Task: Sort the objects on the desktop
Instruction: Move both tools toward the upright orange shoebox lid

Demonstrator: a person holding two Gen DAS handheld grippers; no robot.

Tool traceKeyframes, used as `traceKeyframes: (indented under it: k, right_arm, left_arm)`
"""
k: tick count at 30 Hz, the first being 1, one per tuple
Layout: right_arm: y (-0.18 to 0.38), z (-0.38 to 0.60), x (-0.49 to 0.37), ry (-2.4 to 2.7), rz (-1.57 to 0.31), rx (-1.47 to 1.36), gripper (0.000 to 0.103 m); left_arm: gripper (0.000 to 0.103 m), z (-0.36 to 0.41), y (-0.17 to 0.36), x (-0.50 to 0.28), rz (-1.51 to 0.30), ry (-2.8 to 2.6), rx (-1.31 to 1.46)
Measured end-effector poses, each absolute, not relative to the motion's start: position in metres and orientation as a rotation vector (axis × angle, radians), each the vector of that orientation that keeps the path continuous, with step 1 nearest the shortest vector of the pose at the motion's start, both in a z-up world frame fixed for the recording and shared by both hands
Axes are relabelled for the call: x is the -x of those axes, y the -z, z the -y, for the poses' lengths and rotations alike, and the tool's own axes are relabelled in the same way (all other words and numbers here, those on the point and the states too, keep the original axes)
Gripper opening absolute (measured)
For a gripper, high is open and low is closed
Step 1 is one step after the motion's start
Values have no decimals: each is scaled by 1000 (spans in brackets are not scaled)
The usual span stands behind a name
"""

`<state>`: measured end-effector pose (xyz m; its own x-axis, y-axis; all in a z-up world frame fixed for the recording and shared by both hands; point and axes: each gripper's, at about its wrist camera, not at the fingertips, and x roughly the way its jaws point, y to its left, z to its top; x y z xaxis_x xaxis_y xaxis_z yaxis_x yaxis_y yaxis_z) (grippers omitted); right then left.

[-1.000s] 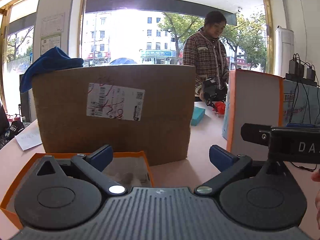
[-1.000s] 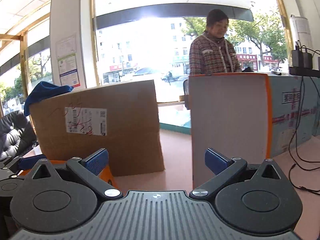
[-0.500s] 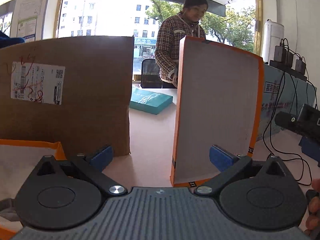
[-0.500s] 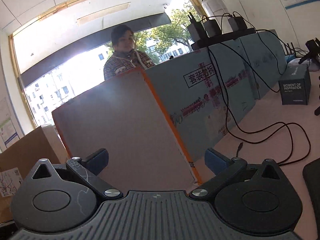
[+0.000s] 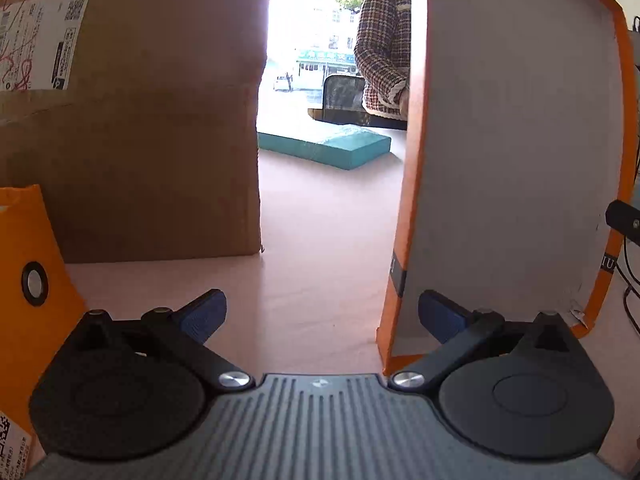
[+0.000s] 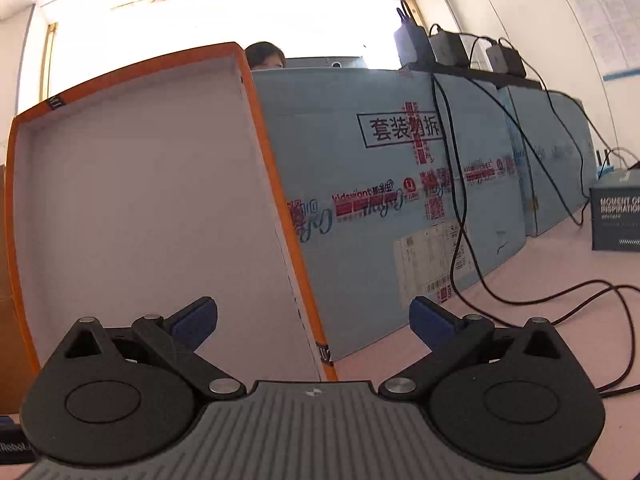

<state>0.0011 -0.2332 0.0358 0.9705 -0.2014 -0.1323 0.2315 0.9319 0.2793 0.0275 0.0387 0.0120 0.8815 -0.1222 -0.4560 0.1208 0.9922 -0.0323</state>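
Both tongs are wide open and empty: left gripper, right gripper. Upright orange box lid stands just ahead, its near-right edge between the right tongs.

Person mostly hidden behind orange box lid; cardboard box and orange box cut off at frame edge.

At left of the left wrist view stands a brown cardboard box with a white label; beside it, centre, a teal box on the pale pink counter. The orange-edged lid shows a grey-white inside. Behind it, a light blue carton carries red print. Gripper fingertips are blue.
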Motion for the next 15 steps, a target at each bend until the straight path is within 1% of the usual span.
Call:
traceKeyframes:
  k: [2,4,7,8,13,14,15]
  right_arm:
    - [-33,243,-6,203,-129,-362,103]
    - [-28,254,-10,180,-141,-433,103]
    - [-23,263,-14,176,-161,-512,98]
    - [-22,264,-16,170,-170,-520,93]
    - [-19,263,-25,161,-191,-519,90]
    - [-17,264,-27,161,-195,-527,85]
    - [-16,265,-29,160,-204,-536,76]
  left_arm:
    - [103,-32,-10,-26,-473,145,-42]
    - [103,-31,-8,-29,-504,155,-20]
    - [103,-32,-1,-41,-599,156,41]
    - [103,-31,0,-44,-615,141,43]
    - [102,-22,2,-51,-623,111,82]
    - [100,-20,2,-51,-622,115,76]
    - [96,-19,2,-51,-621,120,70]
